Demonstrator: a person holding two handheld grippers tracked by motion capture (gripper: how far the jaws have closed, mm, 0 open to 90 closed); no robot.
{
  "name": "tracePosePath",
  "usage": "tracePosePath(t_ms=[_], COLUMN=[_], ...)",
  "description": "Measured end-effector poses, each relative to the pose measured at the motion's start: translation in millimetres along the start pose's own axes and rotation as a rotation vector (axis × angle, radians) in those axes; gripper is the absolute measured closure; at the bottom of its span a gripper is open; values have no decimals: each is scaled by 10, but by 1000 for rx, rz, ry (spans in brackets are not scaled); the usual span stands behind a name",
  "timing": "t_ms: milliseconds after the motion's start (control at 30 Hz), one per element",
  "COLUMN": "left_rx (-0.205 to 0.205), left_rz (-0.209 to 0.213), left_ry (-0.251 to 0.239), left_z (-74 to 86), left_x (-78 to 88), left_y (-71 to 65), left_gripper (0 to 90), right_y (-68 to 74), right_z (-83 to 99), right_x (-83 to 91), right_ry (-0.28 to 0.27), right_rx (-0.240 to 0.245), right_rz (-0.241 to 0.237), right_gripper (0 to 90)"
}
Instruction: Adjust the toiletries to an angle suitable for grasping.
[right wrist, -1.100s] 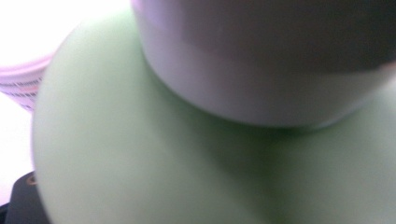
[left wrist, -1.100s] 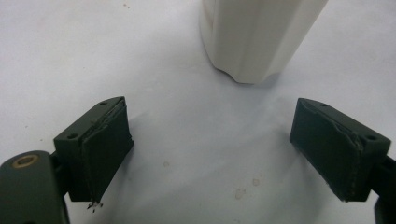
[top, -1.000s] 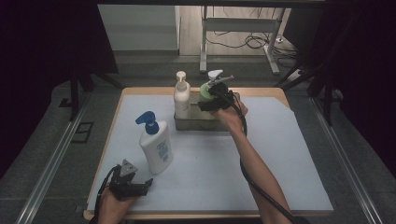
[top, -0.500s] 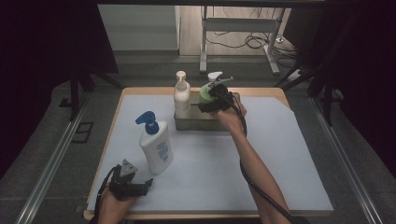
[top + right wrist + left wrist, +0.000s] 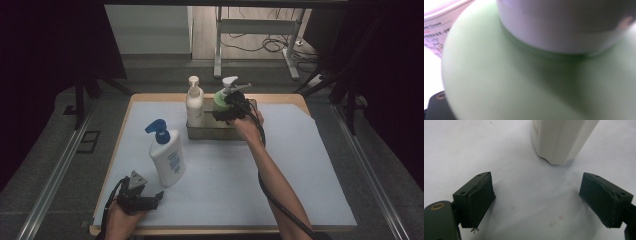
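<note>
A green pump bottle [image 5: 220,100] with a white pump head stands in the metal tray [image 5: 210,133] at the back of the table. My right gripper [image 5: 223,108] is closed around its shoulder. In the right gripper view the green bottle [image 5: 524,82] and its white collar sit right up against the camera, hiding the pads. My left gripper [image 5: 154,199] rests open near the table's front left edge, with nothing between its jaws [image 5: 544,202]. Just ahead of it stands a white bottle with a blue pump [image 5: 167,159], whose base [image 5: 561,140] is apart from the jaws.
A cream pump bottle [image 5: 194,102] stands in the tray's left end, beside the green one; its printed label [image 5: 434,32] shows behind the green bottle. A pale sheet [image 5: 300,175] covers the wooden table. A cable trails along the right forearm.
</note>
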State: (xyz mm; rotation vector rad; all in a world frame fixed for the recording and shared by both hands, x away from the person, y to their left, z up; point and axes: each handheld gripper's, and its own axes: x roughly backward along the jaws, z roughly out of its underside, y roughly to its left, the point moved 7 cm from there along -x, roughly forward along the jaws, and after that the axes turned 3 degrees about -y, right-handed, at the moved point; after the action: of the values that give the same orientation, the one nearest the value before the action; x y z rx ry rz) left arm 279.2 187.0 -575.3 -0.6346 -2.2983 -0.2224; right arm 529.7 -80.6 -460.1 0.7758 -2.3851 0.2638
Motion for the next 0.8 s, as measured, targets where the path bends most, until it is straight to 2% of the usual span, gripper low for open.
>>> tracePosePath(t_ms=[333,500,700,800], left_rx=[1,1,1,1], left_rz=[1,1,1,1], left_ry=[1,0,0,0], left_z=[1,0,1,0], left_x=[1,-1,0,-1], left_y=[-1,-1,-1,-2], left_gripper=[121,121,121,121], right_y=[-12,-13,-21,-13], right_z=[36,91,159,194], right_x=[130,204,300,350], right_ry=[-12,12,18,26], right_rx=[-15,11,13,-1], right_rz=[-28,-40,-50,-63], right_gripper=[100,106,113,128])
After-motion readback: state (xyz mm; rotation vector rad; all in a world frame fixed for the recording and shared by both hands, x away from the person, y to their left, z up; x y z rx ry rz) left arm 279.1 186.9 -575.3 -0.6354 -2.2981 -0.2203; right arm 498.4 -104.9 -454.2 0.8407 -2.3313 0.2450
